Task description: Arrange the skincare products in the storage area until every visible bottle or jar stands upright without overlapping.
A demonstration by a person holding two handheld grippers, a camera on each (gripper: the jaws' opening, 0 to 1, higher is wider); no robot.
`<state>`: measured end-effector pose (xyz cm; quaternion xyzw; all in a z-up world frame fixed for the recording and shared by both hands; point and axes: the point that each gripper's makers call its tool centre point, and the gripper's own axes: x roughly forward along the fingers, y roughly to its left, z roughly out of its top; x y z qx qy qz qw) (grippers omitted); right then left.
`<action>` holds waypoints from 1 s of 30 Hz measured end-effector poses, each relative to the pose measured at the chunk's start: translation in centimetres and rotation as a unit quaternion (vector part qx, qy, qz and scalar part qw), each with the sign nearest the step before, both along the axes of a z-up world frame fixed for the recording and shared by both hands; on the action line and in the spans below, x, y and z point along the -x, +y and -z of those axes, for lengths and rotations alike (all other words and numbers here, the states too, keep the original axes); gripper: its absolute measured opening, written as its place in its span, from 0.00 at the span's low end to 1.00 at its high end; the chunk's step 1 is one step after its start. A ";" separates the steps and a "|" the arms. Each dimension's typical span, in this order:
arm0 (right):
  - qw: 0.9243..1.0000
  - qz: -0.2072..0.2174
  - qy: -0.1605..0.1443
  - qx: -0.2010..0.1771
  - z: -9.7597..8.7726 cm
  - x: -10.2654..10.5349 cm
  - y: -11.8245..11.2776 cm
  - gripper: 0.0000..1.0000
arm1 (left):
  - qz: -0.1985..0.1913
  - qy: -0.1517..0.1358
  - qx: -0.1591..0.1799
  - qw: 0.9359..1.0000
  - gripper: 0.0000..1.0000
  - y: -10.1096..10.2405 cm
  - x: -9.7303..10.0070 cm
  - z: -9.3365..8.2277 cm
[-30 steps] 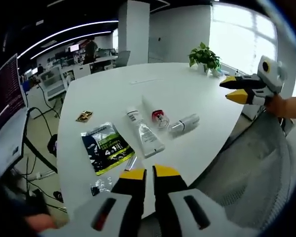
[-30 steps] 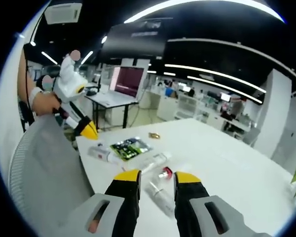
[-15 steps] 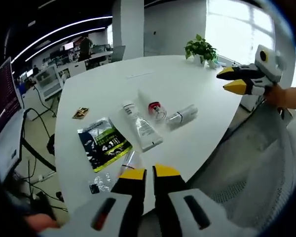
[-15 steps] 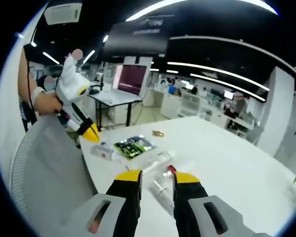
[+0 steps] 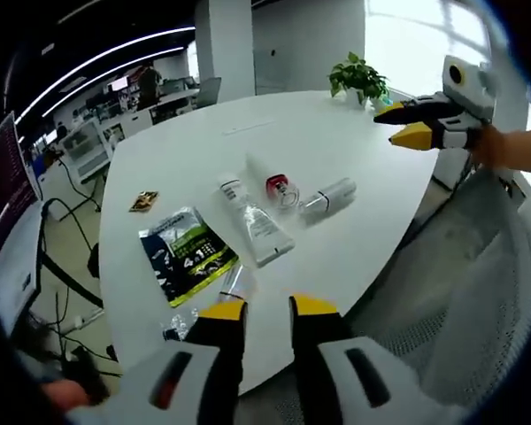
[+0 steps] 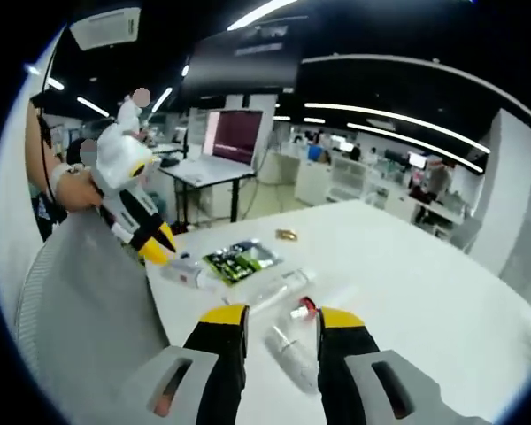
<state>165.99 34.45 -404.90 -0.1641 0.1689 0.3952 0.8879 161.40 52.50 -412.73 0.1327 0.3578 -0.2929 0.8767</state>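
Office, white tabletop point(image 5: 336, 150) | white tube point(image 5: 255, 223), red-capped jar point(image 5: 280, 189), clear bottle point(image 5: 329, 198) lie flat mid-table near front edge, beside green sachet point(image 5: 188, 257) | left gripper point(image 5: 267, 310) and right gripper point(image 6: 278, 317) slightly parted, empty | likely best: approach low, grip mid-body, tip upright, space apart.

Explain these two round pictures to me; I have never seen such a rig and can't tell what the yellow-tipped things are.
A person holds a hand-held two-jaw gripper in each hand, and a fisheye camera rides on each. One picture looks along the left gripper, the other along the right gripper; each gripper also shows in the other's picture. Both are open and hold nothing. On the white table lie a long white tube, a small red-capped bottle and a clear bottle, all on their sides, beside a green-and-black sachet and a small gold packet. A potted plant stands at the far edge.
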 end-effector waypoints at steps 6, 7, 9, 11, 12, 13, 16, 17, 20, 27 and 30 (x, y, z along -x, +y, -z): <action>0.998 -0.037 0.046 -0.006 0.4 -2.0 1.7 0.42 | 0.001 0.002 0.001 1.000 0.17 0.0 0.0 0.0; 0.998 -0.041 0.048 -0.005 0.4 -2.4 1.9 0.43 | 0.001 0.002 0.002 1.000 0.17 0.0 0.0 0.0; 0.998 -0.048 0.050 -0.005 0.1 -3.3 2.3 0.45 | -0.001 0.001 0.003 1.000 0.17 0.1 0.0 -0.1; 0.997 -0.052 0.053 -0.007 -0.3 -4.2 2.6 0.46 | -0.002 0.001 0.003 1.000 0.17 0.1 -0.1 -0.1; 0.997 -0.056 0.053 -0.008 -0.5 -4.7 2.7 0.46 | -0.003 0.000 0.003 1.000 0.16 0.1 -0.1 -0.1; 0.997 -0.059 0.053 -0.008 -0.8 -5.2 2.8 0.47 | -0.003 -0.001 0.003 1.000 0.16 0.2 -0.1 -0.1; 0.996 -0.070 0.054 -0.006 -1.3 -6.5 3.3 0.51 | -0.007 -0.003 0.003 1.000 0.16 0.3 -0.2 -0.2; 0.996 -0.074 0.055 -0.005 -1.4 -6.9 3.4 0.51 | -0.008 -0.003 0.003 1.000 0.16 0.4 -0.2 -0.2; 0.995 -0.084 0.058 -0.002 -1.7 -8.3 4.0 0.51 | -0.010 -0.004 0.004 1.000 0.16 0.4 -0.3 -0.2; 0.987 -0.131 0.085 0.041 -0.1 -9.1 5.4 0.56 | -0.012 -0.004 0.000 1.000 0.16 0.5 -0.3 -0.2; 0.982 -0.154 0.096 0.060 0.8 -9.3 6.1 0.57 | -0.015 -0.003 0.000 1.000 0.16 0.7 -0.4 -0.1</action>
